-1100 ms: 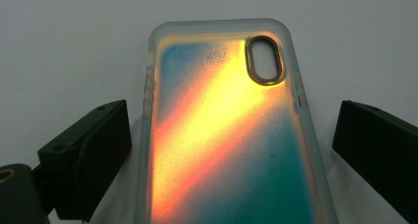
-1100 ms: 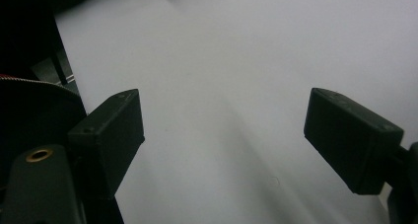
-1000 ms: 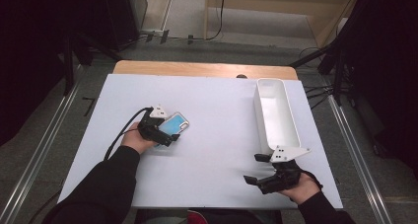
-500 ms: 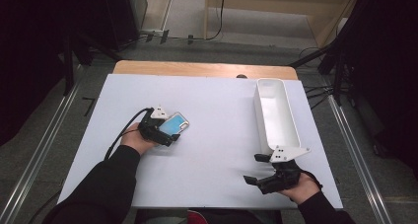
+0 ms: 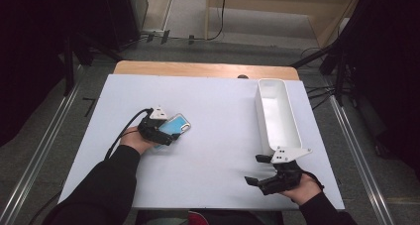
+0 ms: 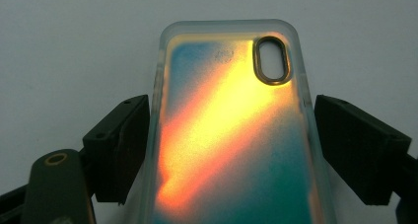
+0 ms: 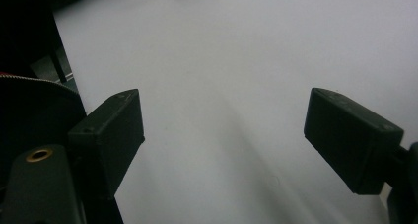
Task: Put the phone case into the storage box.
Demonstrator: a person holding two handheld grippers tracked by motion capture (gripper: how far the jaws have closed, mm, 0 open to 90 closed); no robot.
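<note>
White tray well apart from phone case.

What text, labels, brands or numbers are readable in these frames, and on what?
None readable.
Phone case: faint round mark beside the camera cutout, too blurred to read.
White bin: no print visible.
Left gripper, right gripper: no markings legible.

sleeves: black, long | left gripper: black body, grey three-cornered plate, black cable trailing toward 7 o'clock | right gripper: black, grey screw-dotted plate | jaws: blocky black pads, brass rivet at 7 o'clock
</note>
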